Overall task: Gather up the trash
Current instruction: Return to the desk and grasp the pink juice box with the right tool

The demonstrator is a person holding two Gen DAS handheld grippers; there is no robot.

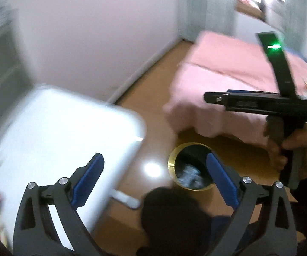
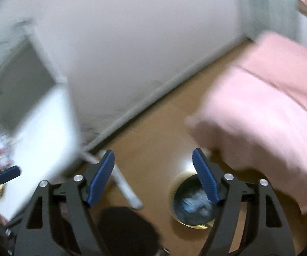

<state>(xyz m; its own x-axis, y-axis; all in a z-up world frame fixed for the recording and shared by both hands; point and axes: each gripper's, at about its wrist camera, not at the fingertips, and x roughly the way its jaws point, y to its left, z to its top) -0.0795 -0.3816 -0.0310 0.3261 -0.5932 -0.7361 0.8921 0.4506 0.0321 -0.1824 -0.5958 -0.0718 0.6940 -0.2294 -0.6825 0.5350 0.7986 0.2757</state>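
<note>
Left gripper (image 1: 155, 179): jaws spread, nothing held.
Right gripper (image 2: 153, 179): jaws spread, empty.
Bin (image 1: 192, 166): gold rim, flanked by table (image 1: 57, 132) and bed (image 1: 228, 85).
Writing: none legible; blurred.

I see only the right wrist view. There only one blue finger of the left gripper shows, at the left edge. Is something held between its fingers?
Observer: No. In the left wrist view the left gripper has both fingers wide apart, with nothing between them.
Operator: Does that view show who carries the right gripper?
Observer: Yes. A hand holds the handle under the right gripper, at the right side of the picture.
Operator: Is anything lit on it?
Observer: Yes. A green light glows on the black part that stands up above it.
</note>
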